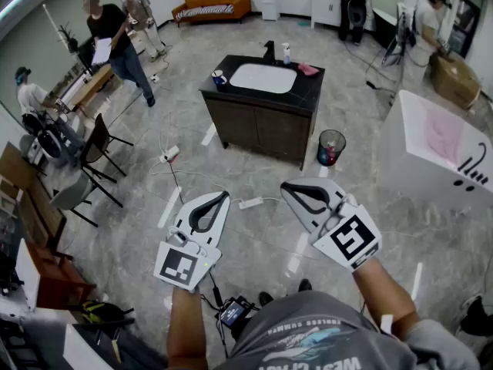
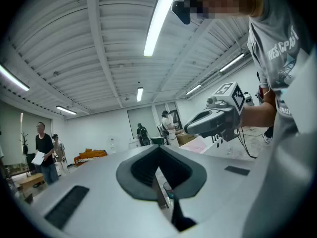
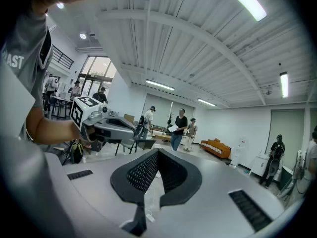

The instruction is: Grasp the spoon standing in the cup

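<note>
The left gripper and the right gripper both have fingers closed on nothing. The cup stands well ahead, on the left corner of the dark worktop. It lies more in line with the left gripper. The spoon is too small for me to see.

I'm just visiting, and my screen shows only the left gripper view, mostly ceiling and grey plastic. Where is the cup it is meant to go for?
Observer: The head view shows a cup near the left edge of a dark cabinet, across the floor ahead of the left tongs and right tongs.
Visitor: What else is on that cabinet?
Observer: A white basin is set into its top, right of the cup.
Visitor: Are the other tongs holding anything?
Observer: No. The right gripper view shows the right tongs shut, with nothing between them.
</note>
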